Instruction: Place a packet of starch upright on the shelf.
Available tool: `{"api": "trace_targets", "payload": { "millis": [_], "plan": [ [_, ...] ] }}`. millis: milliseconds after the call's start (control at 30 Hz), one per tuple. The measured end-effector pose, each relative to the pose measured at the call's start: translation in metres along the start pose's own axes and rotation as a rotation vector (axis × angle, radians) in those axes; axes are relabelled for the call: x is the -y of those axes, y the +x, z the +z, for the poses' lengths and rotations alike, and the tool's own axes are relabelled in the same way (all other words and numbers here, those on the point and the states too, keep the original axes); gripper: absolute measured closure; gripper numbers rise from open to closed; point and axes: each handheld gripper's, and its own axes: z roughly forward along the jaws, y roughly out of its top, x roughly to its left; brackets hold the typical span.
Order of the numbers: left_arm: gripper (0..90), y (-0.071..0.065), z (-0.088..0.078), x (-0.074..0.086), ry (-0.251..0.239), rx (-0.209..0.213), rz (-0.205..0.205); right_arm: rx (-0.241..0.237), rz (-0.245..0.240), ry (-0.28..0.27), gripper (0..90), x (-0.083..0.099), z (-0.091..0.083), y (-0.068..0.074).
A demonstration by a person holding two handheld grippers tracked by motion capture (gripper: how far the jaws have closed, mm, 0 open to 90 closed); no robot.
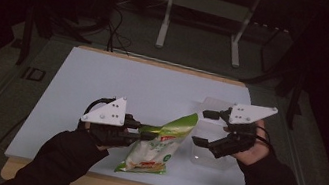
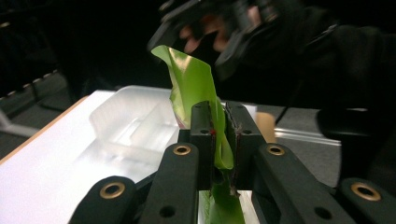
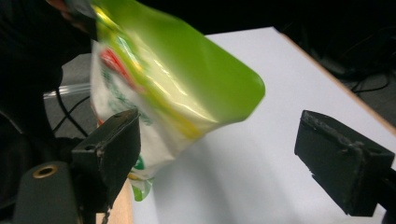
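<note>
Left hand: the black-sleeved forearm enters from the bottom left of the high view and holds the left gripper (image 1: 143, 130) roughly level, pointing toward the table's right side, grey plate on top.
Left jaws: closed on the green edge of the snack bag (image 1: 156, 146); in the left gripper view the film (image 2: 196, 88) is pinched between the two pads and curls upward past them.
Right hand: the right forearm enters from the bottom right, the hand tilted so the right gripper (image 1: 203, 127) points back toward the bag.
Right jaws: spread wide and holding nothing; in the right gripper view the bag (image 3: 177, 93) hangs in front of one jaw while the other stands well apart over bare tabletop.
Snack bag: green and white with a red label, lifted at its top corner, its lower end resting near the front edge of the white table (image 1: 104, 77).
Clear container: a shallow transparent plastic tub (image 1: 211, 105) sits on the table just beside the bag, under the right gripper.
Hard to make out: the room is dark; the bag's printing is blurred and unreadable; the tub's outline is faint; the right hand partly covers the tub's near side.
</note>
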Motion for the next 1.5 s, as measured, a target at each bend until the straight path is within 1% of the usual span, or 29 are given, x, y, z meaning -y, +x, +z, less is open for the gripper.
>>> {"api": "trace_targets", "payload": {
  "millis": [33, 67, 133, 200, 233, 267, 367, 433, 467, 500, 533, 567, 600, 633, 667, 700, 733, 767, 833, 900, 933, 967, 1000, 1100, 1200, 1233, 1300, 1367, 1500],
  "plan": [
    [83.6, -0.001, -0.001, -0.001, -0.011, 0.011, 0.001, -0.036, 0.018, 0.007, 14.2, 0.001, 0.003, -0.001],
    [83.6, -0.002, -0.001, -0.002, -0.017, 0.005, 0.005, -0.059, 0.026, 0.003, 14.3, 0.002, 0.006, -0.002],
    [83.6, -0.002, -0.001, -0.004, -0.028, 0.018, 0.008, -0.114, 0.038, 0.007, 15.4, 0.003, 0.011, -0.002],
    [83.6, -0.004, 0.000, -0.005, -0.029, 0.027, 0.016, -0.150, 0.045, 0.004, 19.2, 0.002, 0.013, 0.000],
    [83.6, -0.005, 0.000, -0.005, -0.031, 0.022, 0.023, -0.170, 0.047, 0.003, 21.2, 0.002, 0.014, 0.000],
    [83.6, -0.006, 0.001, -0.005, -0.030, 0.028, 0.024, -0.179, 0.058, 0.008, 25.9, 0.001, 0.014, 0.000],
    [83.6, -0.006, 0.003, -0.005, -0.032, 0.037, 0.030, -0.207, 0.077, 0.035, 28.0, 0.003, 0.020, -0.001],
    [83.6, -0.007, 0.004, -0.005, -0.033, 0.031, 0.028, -0.237, 0.079, 0.036, 29.4, 0.005, 0.024, -0.001],
    [83.6, -0.006, 0.005, -0.005, -0.031, 0.043, 0.026, -0.252, 0.080, 0.045, 30.8, 0.005, 0.026, -0.001],
    [83.6, -0.006, 0.006, -0.005, -0.028, 0.029, 0.034, -0.260, 0.071, 0.058, 33.5, 0.005, 0.028, 0.000],
    [83.6, -0.006, 0.007, -0.005, -0.027, 0.035, 0.028, -0.266, 0.064, 0.065, 39.3, 0.005, 0.030, 0.000],
    [83.6, -0.006, 0.007, -0.005, -0.022, 0.038, 0.029, -0.280, 0.059, 0.076, 42.7, 0.004, 0.031, 0.001],
    [83.6, -0.006, 0.008, -0.005, -0.018, 0.027, 0.034, -0.284, 0.053, 0.089, 47.0, 0.003, 0.032, 0.001],
    [83.6, -0.006, 0.009, -0.004, -0.017, 0.038, 0.031, -0.275, 0.030, 0.105, 50.2, 0.002, 0.033, 0.002],
    [83.6, -0.006, 0.010, -0.004, -0.012, 0.032, 0.037, -0.272, 0.011, 0.134, 54.6, 0.001, 0.035, 0.003],
    [83.6, -0.006, 0.010, -0.004, -0.012, 0.032, 0.037, -0.272, 0.011, 0.134, 54.6, 0.001, 0.035, 0.003],
    [83.6, -0.005, 0.010, -0.003, -0.008, 0.032, 0.033, -0.268, -0.005, 0.160, 56.3, 0.000, 0.036, 0.004],
    [83.6, -0.004, 0.009, -0.002, -0.006, 0.027, 0.028, -0.268, -0.010, 0.184, 61.7, -0.001, 0.037, 0.003],
    [83.5, -0.002, 0.008, -0.002, -0.006, 0.022, 0.018, -0.272, -0.019, 0.189, 75.0, -0.001, 0.036, 0.002],
    [83.5, 0.000, 0.006, -0.002, -0.011, 0.020, 0.007, -0.300, -0.022, 0.183, 81.7, -0.002, 0.035, 0.002],
    [83.5, 0.000, 0.006, -0.002, -0.008, 0.022, 0.005, -0.294, -0.027, 0.184, 83.6, -0.003, 0.035, 0.003],
    [83.5, 0.000, 0.006, -0.002, -0.006, 0.018, 0.009, -0.294, -0.034, 0.196, 84.3, -0.005, 0.035, 0.005],
    [83.4, 0.000, 0.005, -0.002, -0.007, 0.016, 0.009, -0.281, -0.055, 0.204, 84.5, -0.007, 0.035, 0.006],
    [83.3, 0.001, 0.005, -0.001, -0.004, 0.014, 0.009, -0.267, -0.081, 0.229, 84.8, -0.012, 0.033, 0.006],
    [83.2, 0.002, 0.004, -0.001, -0.013, 0.017, 0.000, -0.252, -0.090, 0.262, 85.5, -0.020, 0.032, 0.007],
    [83.2, 0.003, 0.003, -0.001, -0.015, 0.014, 0.003, -0.255, -0.085, 0.271, 85.6, -0.022, 0.031, 0.007],
    [83.0, 0.004, 0.002, -0.001, -0.025, 0.014, -0.002, -0.241, -0.076, 0.291, 85.6, -0.027, 0.029, 0.008],
    [82.8, 0.006, 0.001, 0.000, -0.041, 0.013, -0.003, -0.237, -0.075, 0.303, 85.6, -0.032, 0.028, 0.008],
    [81.8, 0.008, -0.001, 0.002, -0.059, 0.009, -0.010, -0.219, -0.097, 0.312, 85.7, -0.039, 0.025, 0.008]
  ]
}}
